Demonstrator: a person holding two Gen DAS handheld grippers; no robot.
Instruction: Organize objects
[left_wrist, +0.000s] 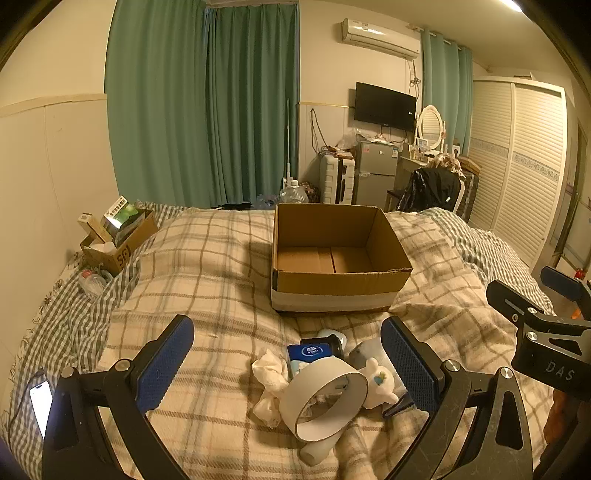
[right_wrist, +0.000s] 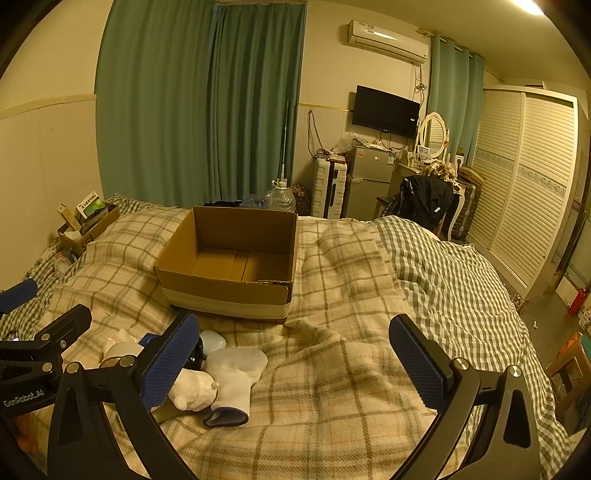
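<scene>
An open, empty cardboard box (left_wrist: 340, 258) stands on the plaid bedspread; it also shows in the right wrist view (right_wrist: 229, 273). In front of it lies a pile: a white tape ring (left_wrist: 325, 398), a blue tissue pack (left_wrist: 312, 351), a crumpled white cloth (left_wrist: 269, 384), a white plush toy (left_wrist: 378, 384) and a white glove (right_wrist: 232, 384). My left gripper (left_wrist: 288, 365) is open and empty, its fingers either side of the pile. My right gripper (right_wrist: 295, 358) is open and empty over bare bedspread, right of the pile.
A small carton with packages (left_wrist: 118, 236) sits at the bed's far left by the wall. A lit phone (left_wrist: 40, 402) lies at the near left edge. A checked quilt (right_wrist: 454, 280) covers the bed's right side. The floor and a red extinguisher (right_wrist: 576, 302) lie beyond.
</scene>
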